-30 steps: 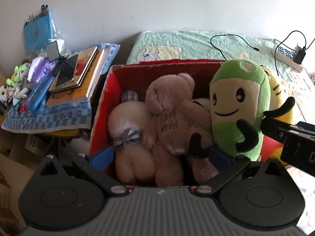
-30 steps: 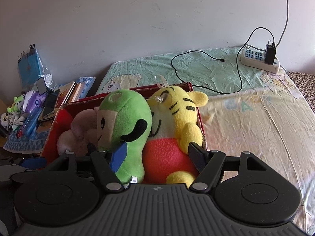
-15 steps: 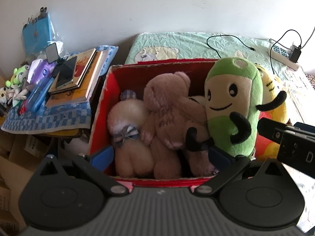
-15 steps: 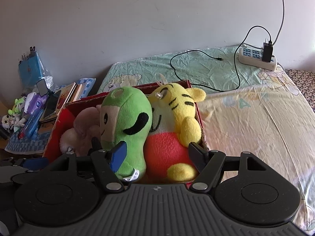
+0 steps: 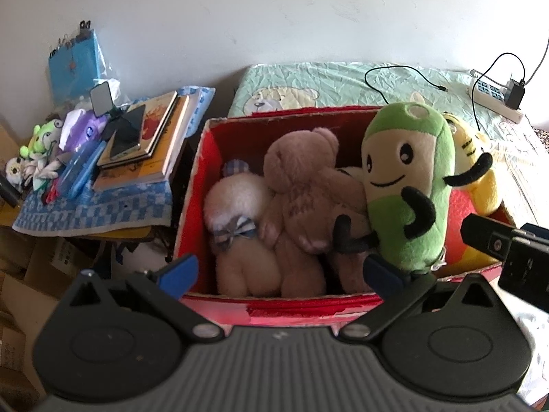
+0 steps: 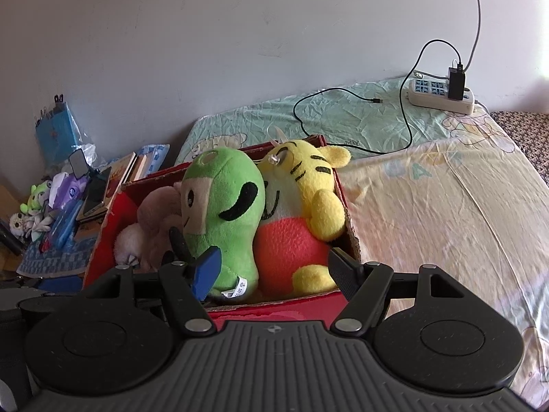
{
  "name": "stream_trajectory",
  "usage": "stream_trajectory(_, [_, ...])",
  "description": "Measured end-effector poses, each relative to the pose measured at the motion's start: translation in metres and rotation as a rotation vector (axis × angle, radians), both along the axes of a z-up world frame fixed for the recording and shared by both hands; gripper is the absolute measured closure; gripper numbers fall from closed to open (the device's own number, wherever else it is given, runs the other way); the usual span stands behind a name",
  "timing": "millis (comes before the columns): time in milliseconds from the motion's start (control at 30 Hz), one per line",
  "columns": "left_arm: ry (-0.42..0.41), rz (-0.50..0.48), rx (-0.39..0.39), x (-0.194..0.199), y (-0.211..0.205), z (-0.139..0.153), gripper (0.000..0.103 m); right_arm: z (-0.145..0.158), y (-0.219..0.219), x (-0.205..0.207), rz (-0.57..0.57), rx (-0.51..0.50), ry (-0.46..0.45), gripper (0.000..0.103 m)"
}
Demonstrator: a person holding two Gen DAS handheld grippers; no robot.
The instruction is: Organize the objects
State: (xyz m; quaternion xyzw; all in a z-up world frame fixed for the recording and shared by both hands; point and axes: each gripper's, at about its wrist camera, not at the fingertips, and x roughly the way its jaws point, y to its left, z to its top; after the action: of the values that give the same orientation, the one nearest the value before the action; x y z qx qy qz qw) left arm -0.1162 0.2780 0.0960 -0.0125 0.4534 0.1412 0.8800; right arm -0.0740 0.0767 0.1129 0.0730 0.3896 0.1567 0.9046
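Your left gripper (image 5: 279,271) stood wide open and empty before the red cardboard box (image 5: 291,309), which sat on the wrinkled bed sheet (image 6: 446,206). Your right gripper (image 6: 274,269) was likewise spread wide, gripping nothing. Inside the box, the fuzzy green plush (image 6: 223,213) stood upright against the yellow striped tiger plush (image 6: 305,206). The brown bear (image 5: 302,185) and cream plush (image 5: 236,206) lay packed beside them. Hardcover books (image 5: 147,144) were stacked left of the box.
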Motion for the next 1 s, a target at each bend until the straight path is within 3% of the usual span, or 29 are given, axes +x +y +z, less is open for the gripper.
stream_trajectory(400, [-0.011,0.009,0.012,-0.011,0.002,0.003,0.0,0.002,0.002,-0.008,0.021,0.048,-0.003,0.033])
stream_trajectory(1000, [0.006,0.015,0.005,-0.008,0.005,-0.003,0.0,-0.002,0.018,0.002,0.043,-0.041,0.019,0.032])
